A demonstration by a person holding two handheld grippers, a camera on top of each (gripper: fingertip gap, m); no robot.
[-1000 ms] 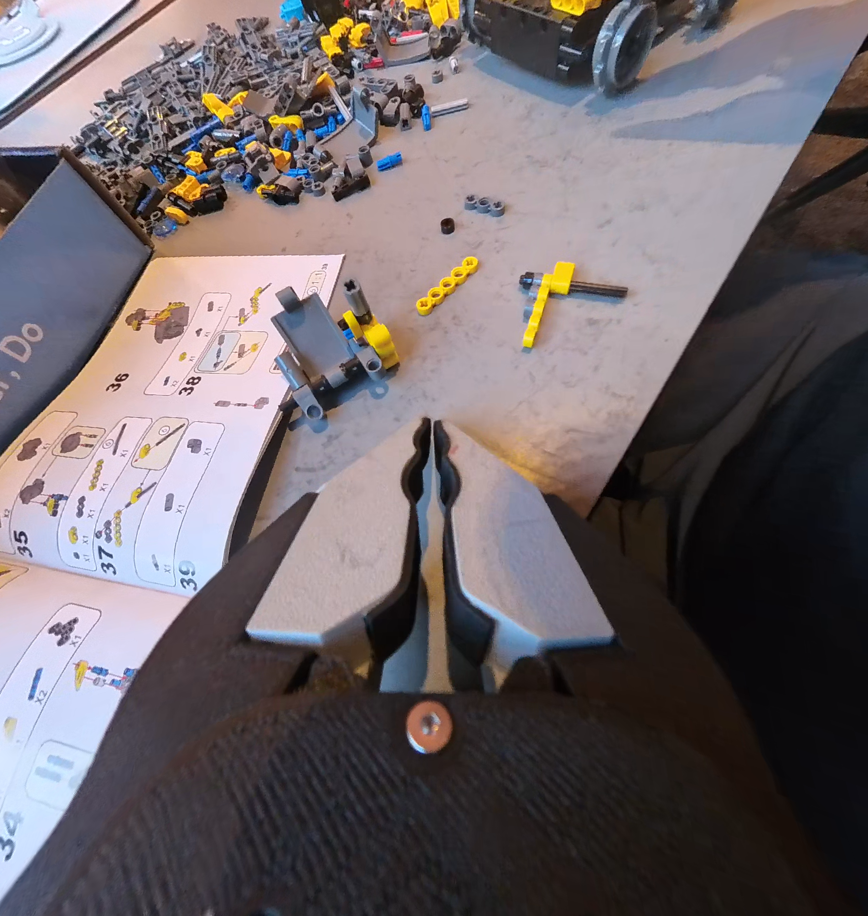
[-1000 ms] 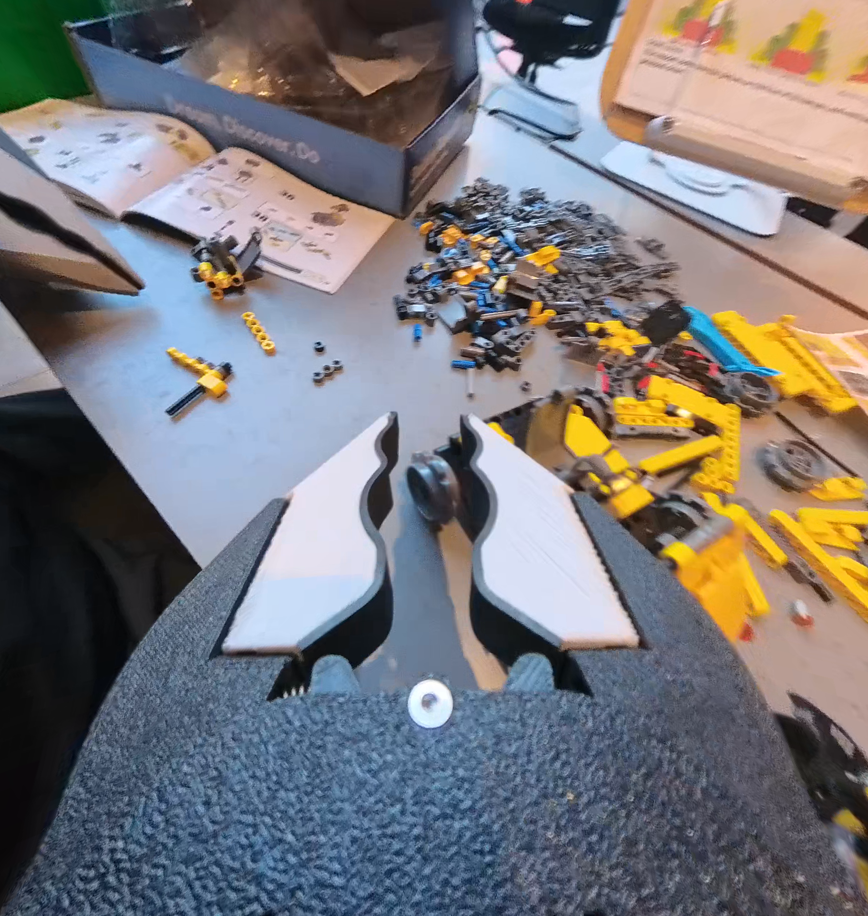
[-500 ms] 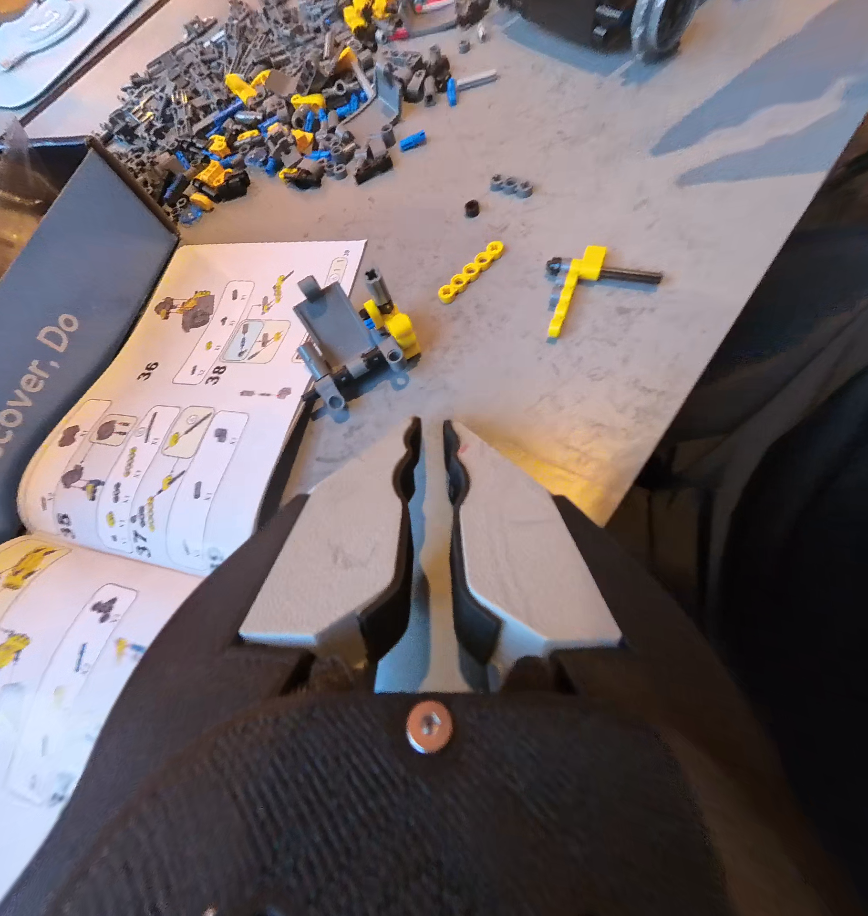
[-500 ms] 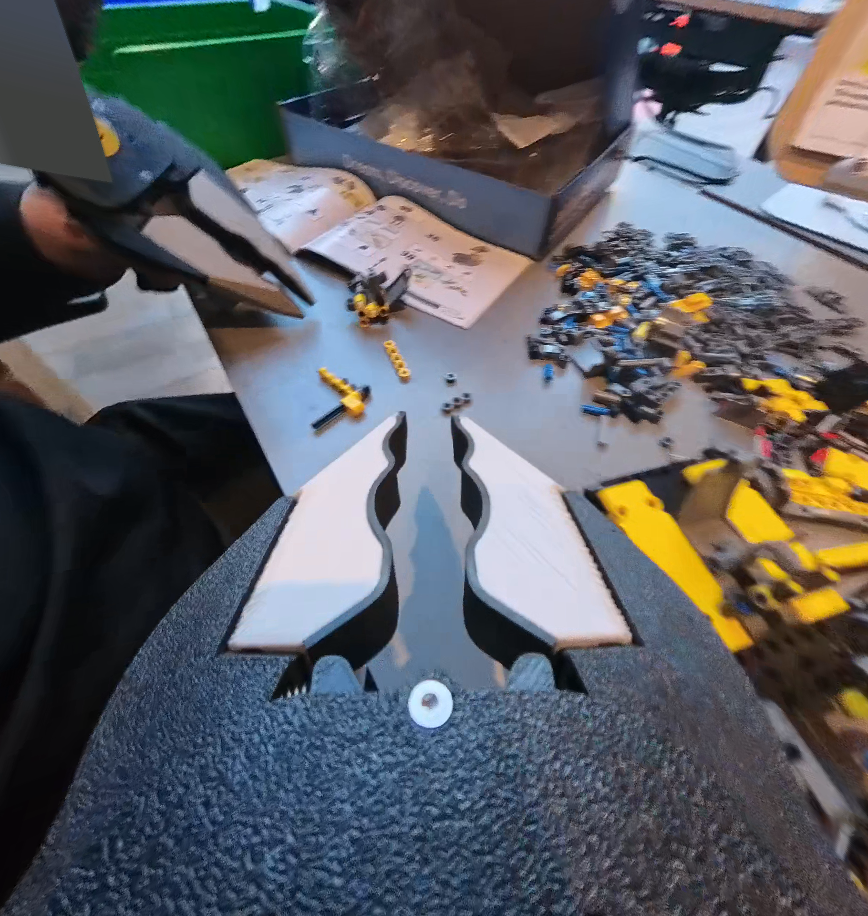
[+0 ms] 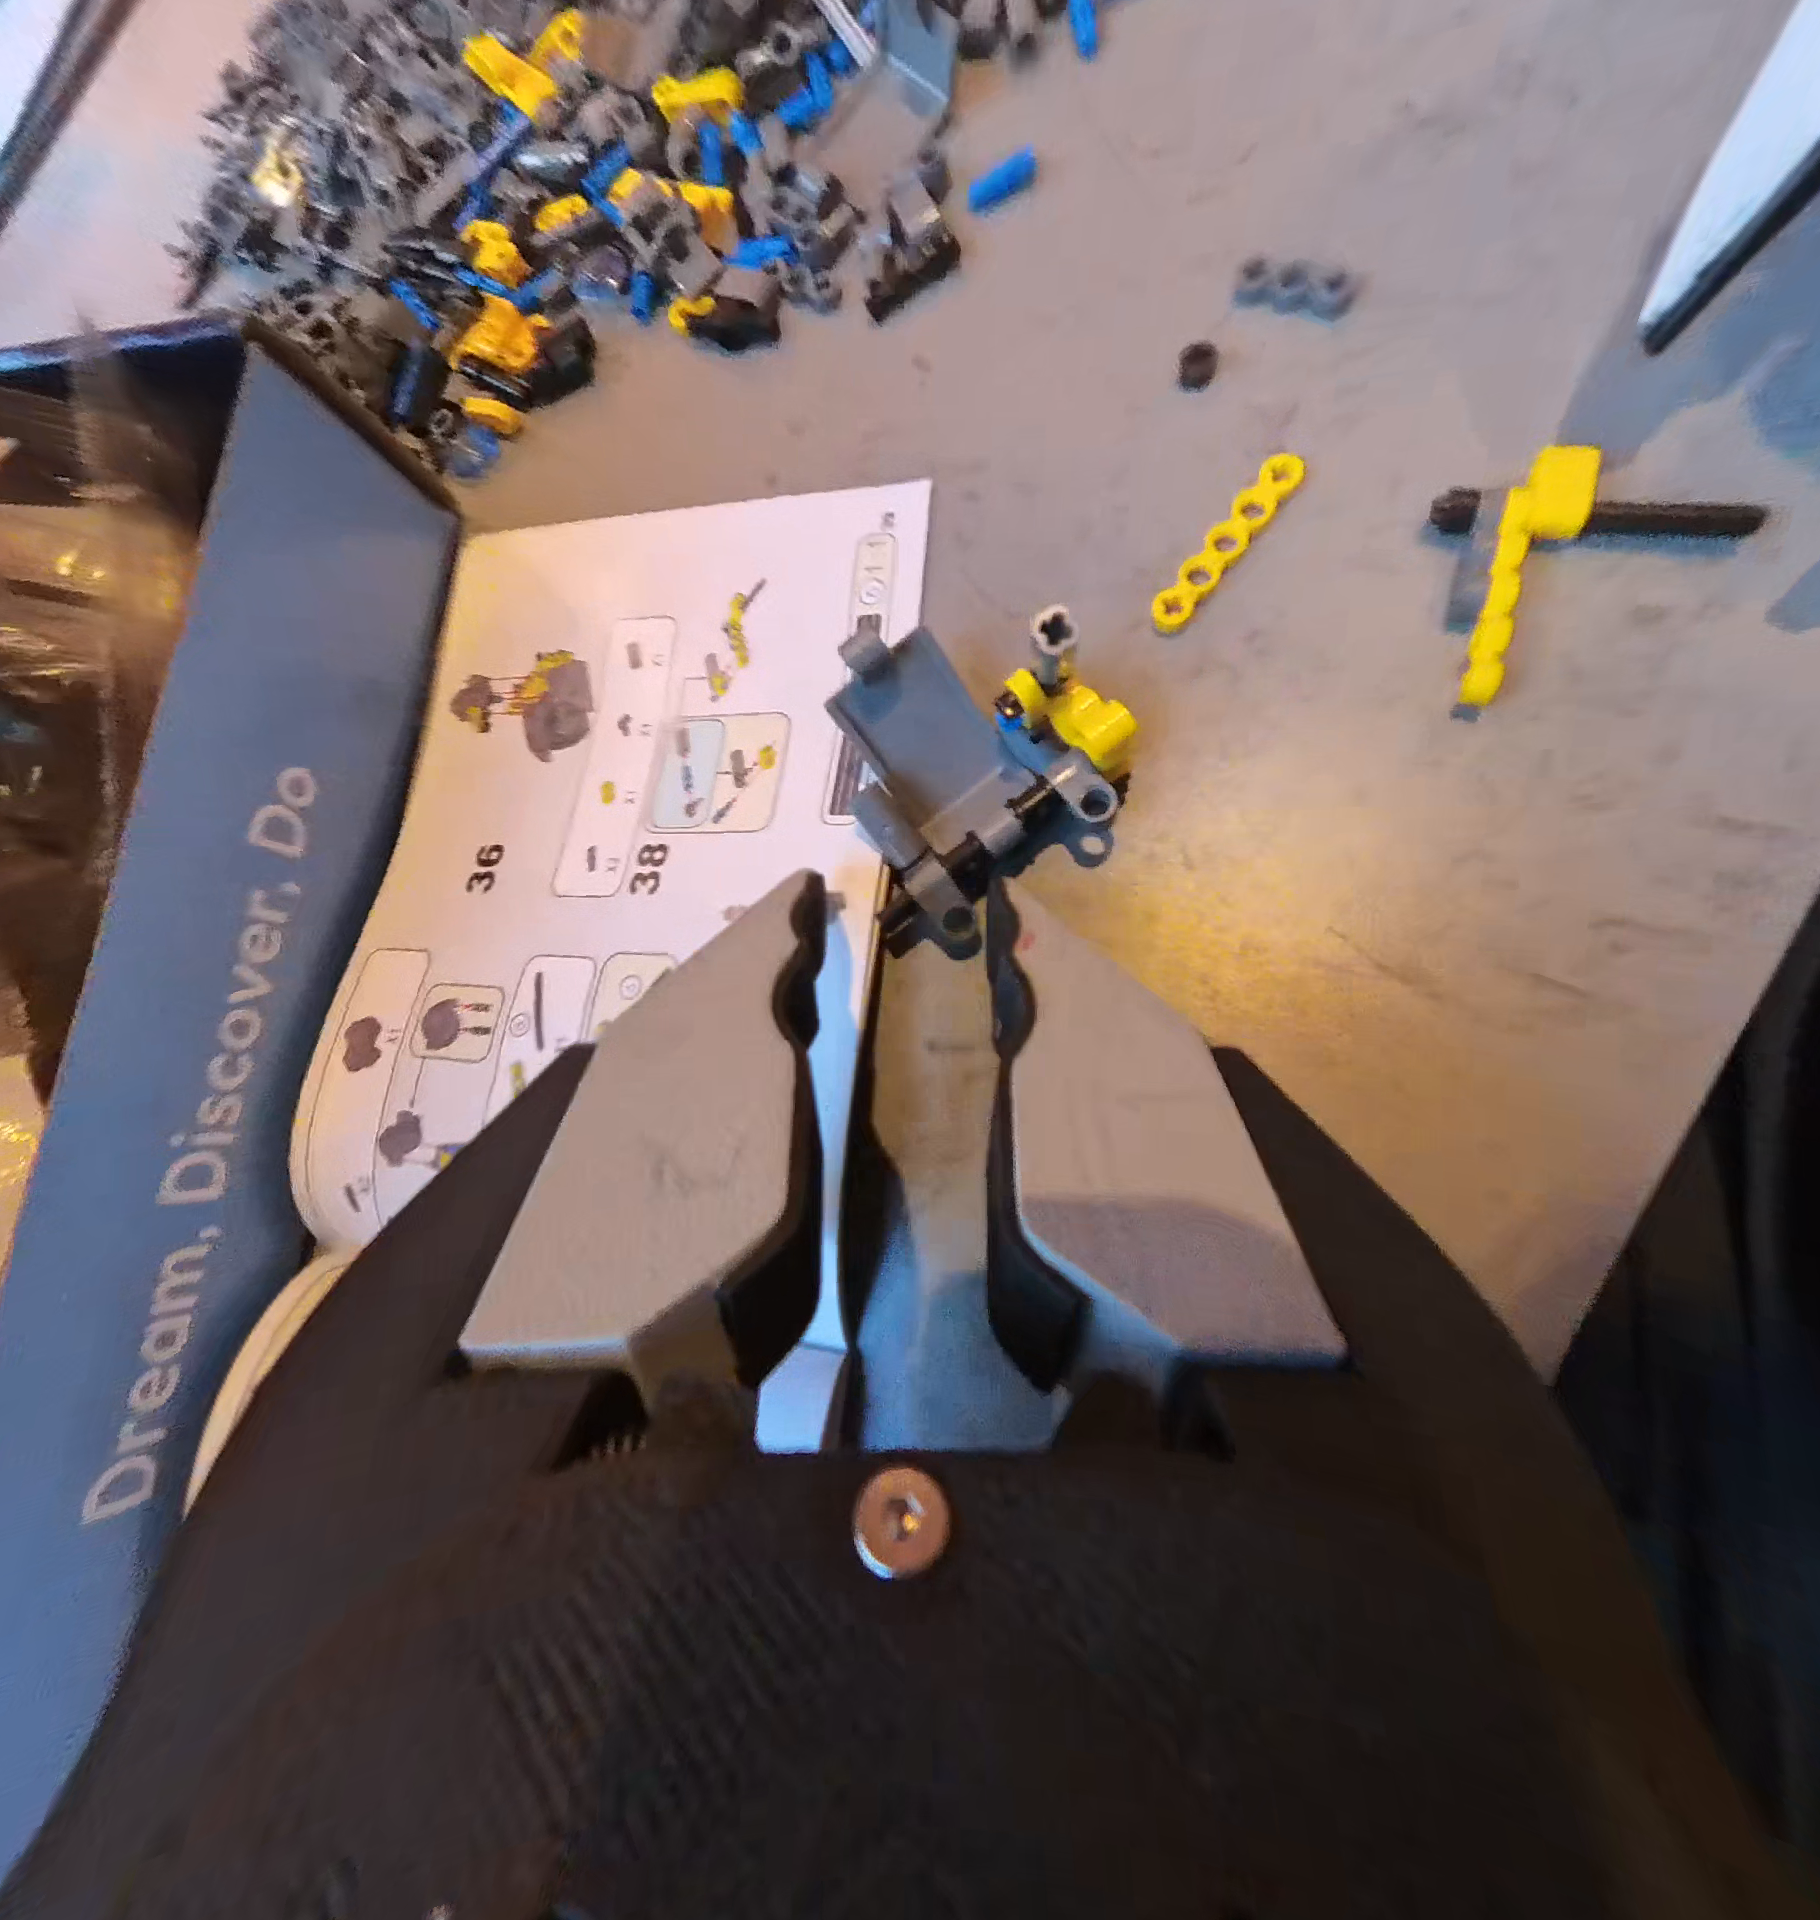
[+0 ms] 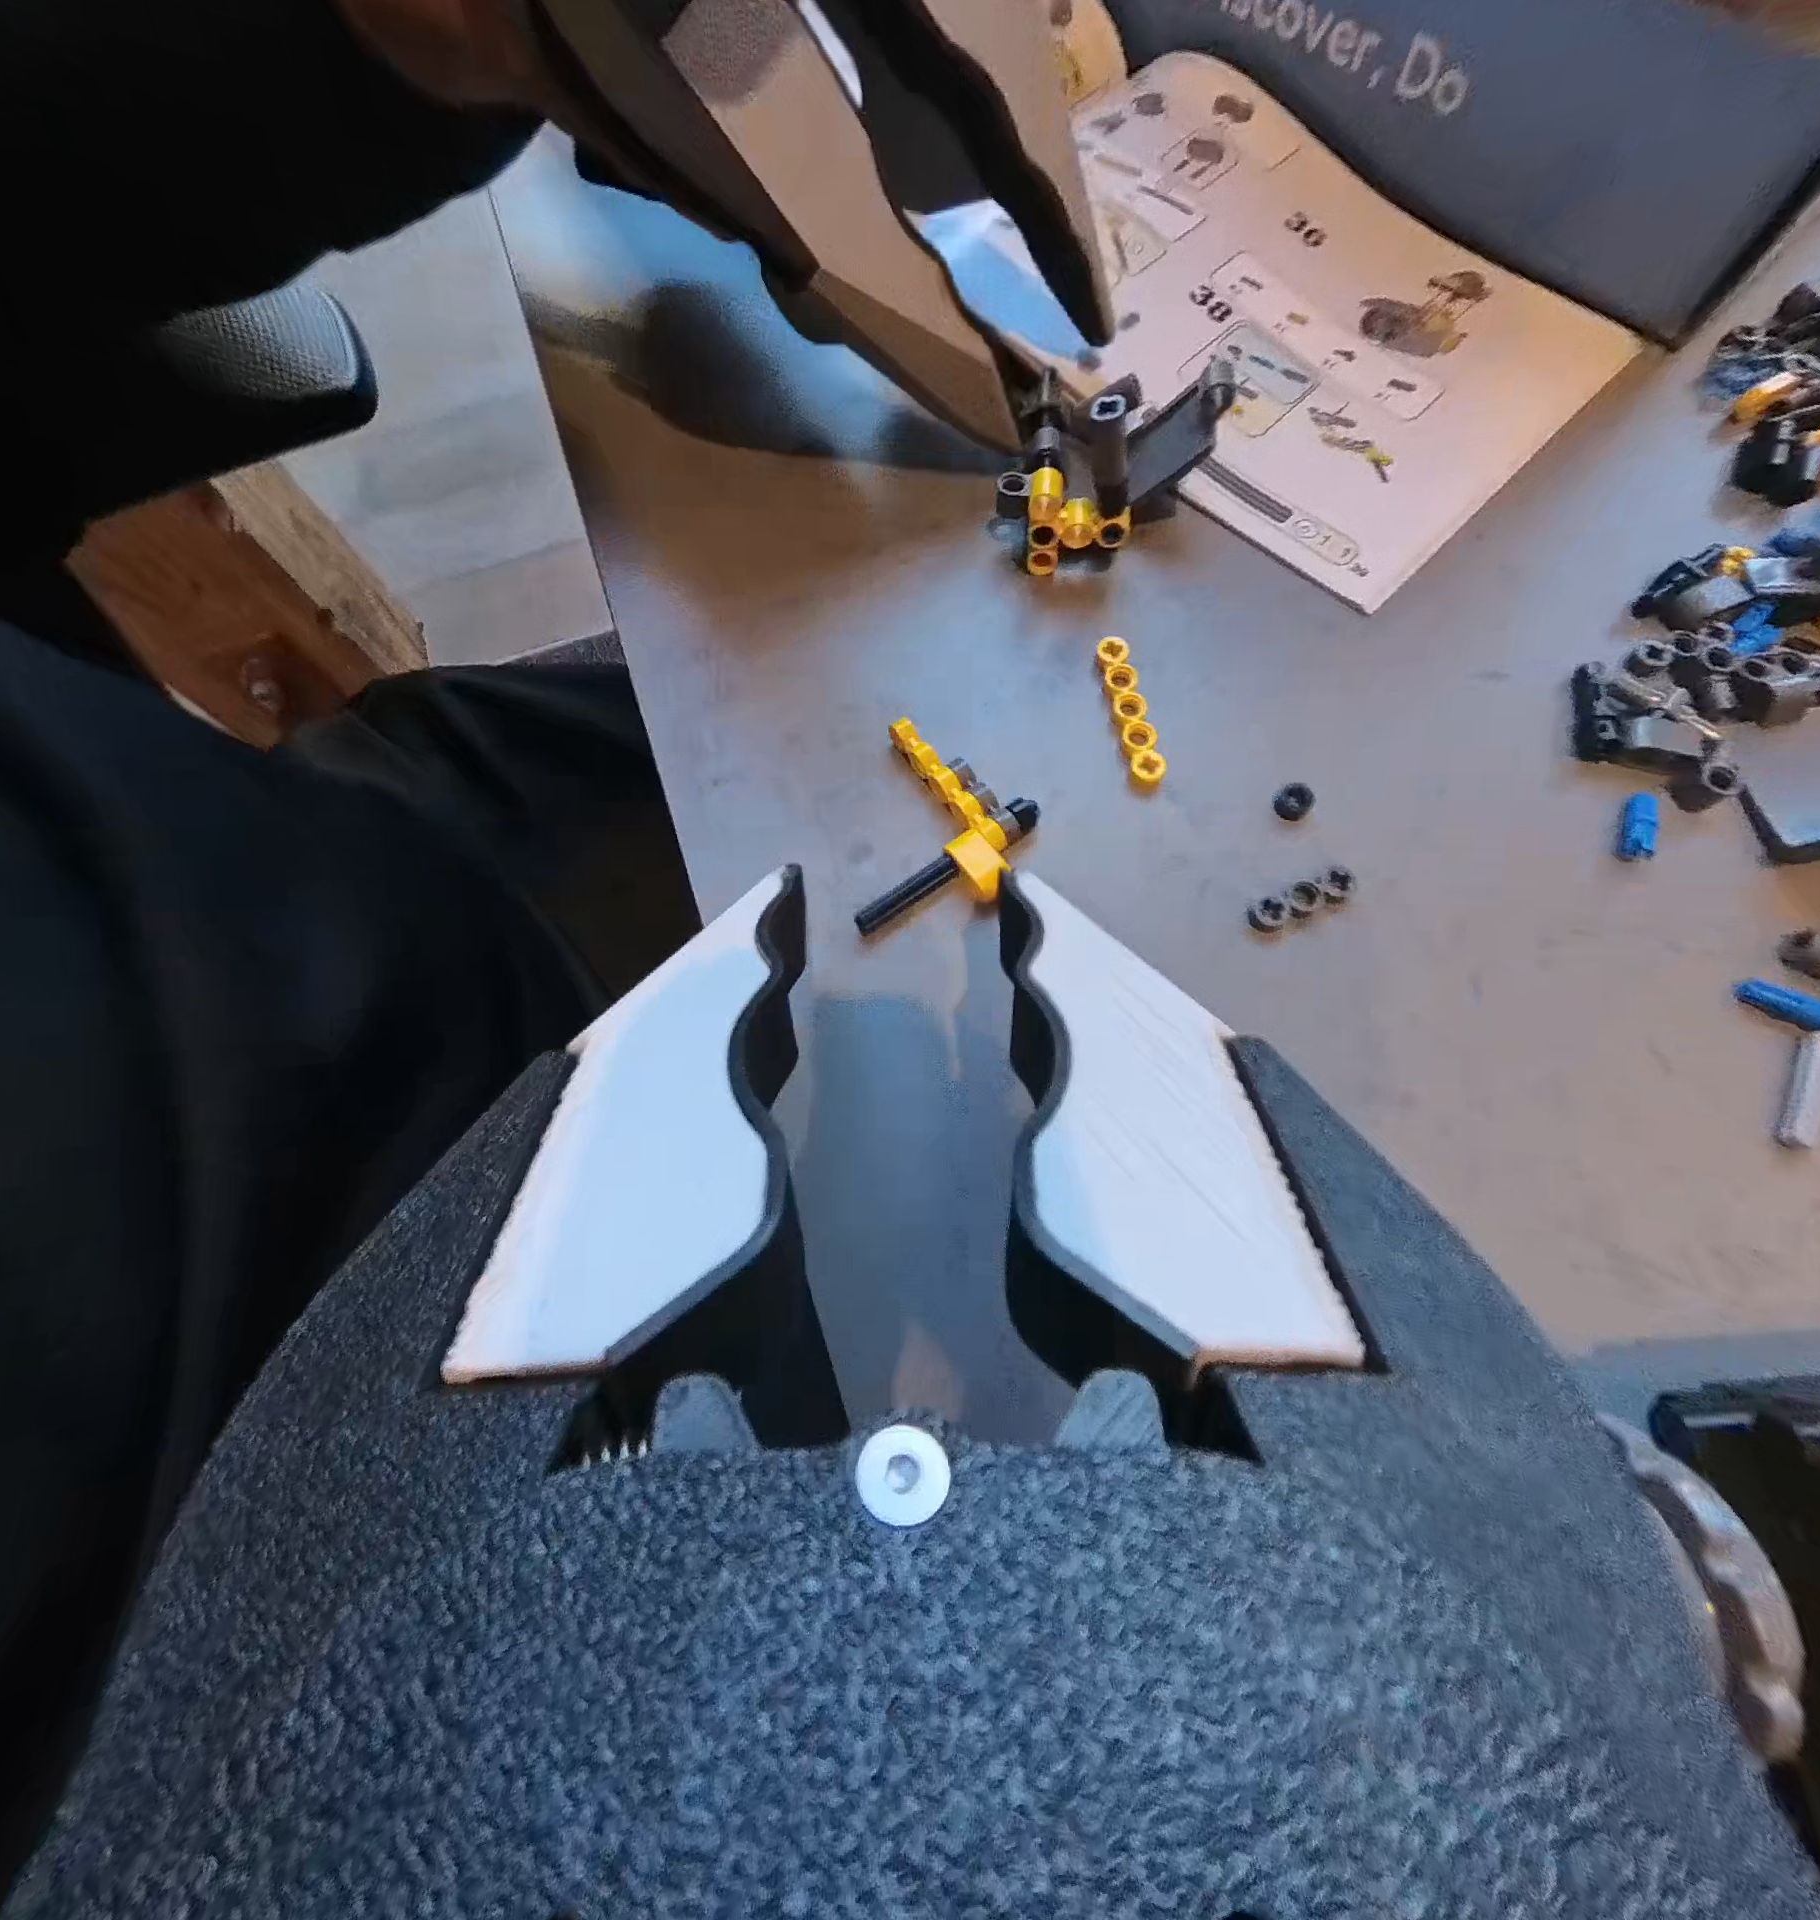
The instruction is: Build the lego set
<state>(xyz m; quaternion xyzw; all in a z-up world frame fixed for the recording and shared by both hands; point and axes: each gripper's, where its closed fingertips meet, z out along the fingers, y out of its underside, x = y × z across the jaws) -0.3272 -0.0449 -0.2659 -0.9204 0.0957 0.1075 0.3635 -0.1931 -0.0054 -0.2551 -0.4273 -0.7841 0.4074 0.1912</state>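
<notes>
The left gripper has its jaws spread a little, and they hold nothing. Its tips sit just at the near end of a small grey and yellow brick assembly that rests partly on the corner of an open instruction booklet; from the right wrist view the left gripper looks to be touching that assembly, though whether the brick is actually between the fingers cannot be told.

The right gripper is also spread and empty, hovering just short of a yellow bent beam on a black axle; its right tip is nearly at the yellow block.

On the grey table, a short yellow beam with holes, a small black ring and a dark three-hole piece lie apart, with bare surface between them. The table edge runs close along the person's dark clothing. A dark blue box borders the booklet, and a heap of loose bricks lies beyond, blurred and cut off at the top.
</notes>
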